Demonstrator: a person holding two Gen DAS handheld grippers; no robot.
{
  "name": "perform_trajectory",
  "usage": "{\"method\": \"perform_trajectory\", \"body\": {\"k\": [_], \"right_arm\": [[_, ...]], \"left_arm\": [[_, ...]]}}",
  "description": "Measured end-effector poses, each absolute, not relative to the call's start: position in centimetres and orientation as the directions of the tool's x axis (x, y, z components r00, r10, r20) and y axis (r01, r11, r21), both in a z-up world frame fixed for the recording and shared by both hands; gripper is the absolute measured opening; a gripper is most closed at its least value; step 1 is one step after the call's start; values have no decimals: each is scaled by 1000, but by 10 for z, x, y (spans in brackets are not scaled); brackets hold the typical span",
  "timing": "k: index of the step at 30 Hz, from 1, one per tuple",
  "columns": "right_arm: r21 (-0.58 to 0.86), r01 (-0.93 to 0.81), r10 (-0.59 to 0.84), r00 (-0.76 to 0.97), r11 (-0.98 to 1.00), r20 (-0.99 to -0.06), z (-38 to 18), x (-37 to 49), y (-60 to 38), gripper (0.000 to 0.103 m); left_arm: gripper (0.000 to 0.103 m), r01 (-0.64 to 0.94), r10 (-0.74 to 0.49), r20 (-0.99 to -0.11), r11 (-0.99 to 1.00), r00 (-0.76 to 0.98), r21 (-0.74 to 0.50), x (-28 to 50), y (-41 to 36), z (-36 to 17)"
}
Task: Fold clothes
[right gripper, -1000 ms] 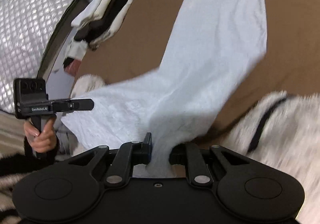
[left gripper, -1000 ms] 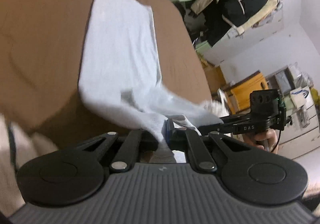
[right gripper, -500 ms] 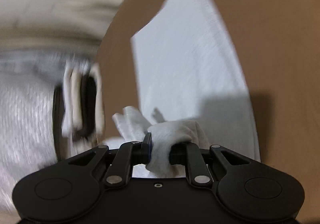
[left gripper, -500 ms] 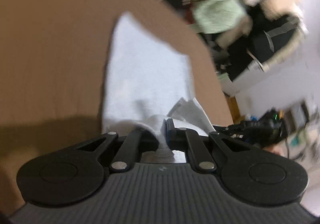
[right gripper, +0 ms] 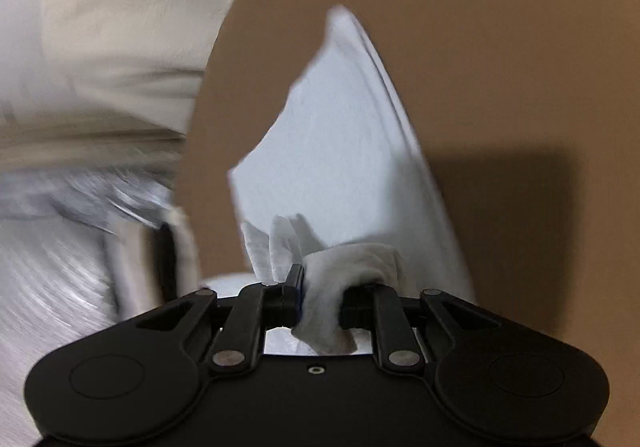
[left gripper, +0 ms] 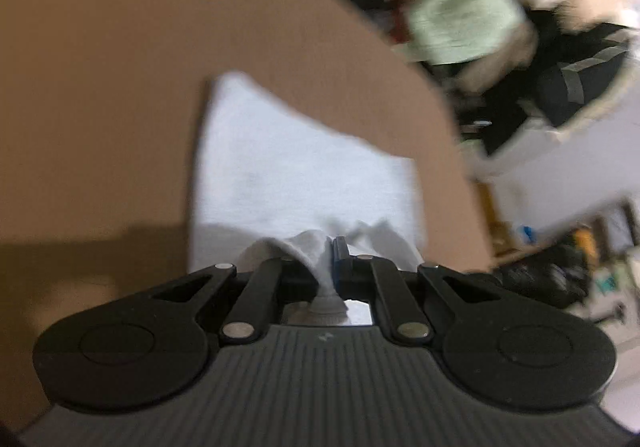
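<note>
Left gripper (left gripper: 329, 267): points forward and downward over the counter (left gripper: 100, 87). Jaws almost fully closed, pinching a thin bunch of the white cloth (left gripper: 296, 175); a tuft pokes back between the linkage arms.

Right gripper (right gripper: 322, 297): also angled downward. Jaws closed on a thicker wad of the same cloth (right gripper: 340, 151), which bulges over the right finger (right gripper: 360, 293) and hangs below the pads. Jaws have just been opening slightly, cloth between them and pressed.

Both views motion-blurred. No hand or sleeve visible.
</note>
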State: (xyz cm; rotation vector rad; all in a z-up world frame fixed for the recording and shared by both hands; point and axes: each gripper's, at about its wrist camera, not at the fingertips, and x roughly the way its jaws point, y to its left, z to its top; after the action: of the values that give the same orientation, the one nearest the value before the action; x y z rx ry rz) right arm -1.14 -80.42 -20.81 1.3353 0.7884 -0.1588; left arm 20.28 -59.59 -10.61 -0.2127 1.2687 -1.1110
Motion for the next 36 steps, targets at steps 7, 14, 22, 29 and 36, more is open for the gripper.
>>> {"method": "perform_trajectory", "body": {"k": [7, 14, 22, 29, 36], "right_arm": [[785, 463, 304, 742, 411, -597, -206, -6, -821, 26], [797, 457, 297, 757, 394, -581, -190, -34, -842, 45], [344, 382, -6, 677, 858, -736, -151, -60, -772, 45], [133, 282, -121, 725, 950, -678, -146, -33, -746, 59], [195, 266, -80, 758, 944, -647, -164, -15, -767, 60]], "left_arm": [[7, 405, -786, -606, 519, -119, -753, 225, -606, -129], [30, 284, -933, -352, 320, -70, -904, 197, -539, -114], [46, 310, -929, -368, 357, 24, -881, 194, -478, -121], [46, 408, -872, -474, 390, -124, -825, 157, -504, -134], [46, 574, -781, -599, 412, -178, -708, 145, -542, -136]]}}
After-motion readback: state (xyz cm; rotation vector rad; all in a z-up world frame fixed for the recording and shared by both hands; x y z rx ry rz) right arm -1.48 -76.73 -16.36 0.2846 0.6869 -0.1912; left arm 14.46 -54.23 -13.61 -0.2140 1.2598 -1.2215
